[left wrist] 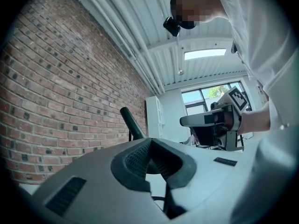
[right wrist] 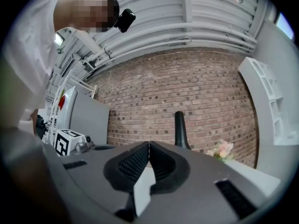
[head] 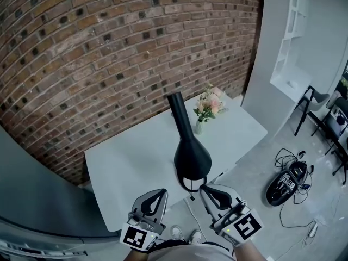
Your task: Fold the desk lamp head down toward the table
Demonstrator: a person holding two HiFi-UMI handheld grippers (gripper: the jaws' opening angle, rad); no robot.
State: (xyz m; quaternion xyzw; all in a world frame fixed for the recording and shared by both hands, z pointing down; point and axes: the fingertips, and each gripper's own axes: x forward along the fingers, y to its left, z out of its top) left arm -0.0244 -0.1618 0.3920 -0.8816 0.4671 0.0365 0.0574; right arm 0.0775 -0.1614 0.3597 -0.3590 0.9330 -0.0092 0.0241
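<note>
Both grippers have their fingers pressed together and hold nothing. The left gripper point(head: 162, 192) and right gripper point(head: 203, 188) hang level at the near edge of the white table point(head: 125, 162), either side of the desk lamp point(head: 191, 155). The lamp stands close to that near edge, just beyond the fingertips. Its long axis is upright, bulbous at the bottom, with a slim neck rising toward the brick wall point(head: 98, 53). A vase of flowers point(head: 209, 106) sits behind it to the right. The tabletop to the left lies open.
</note>
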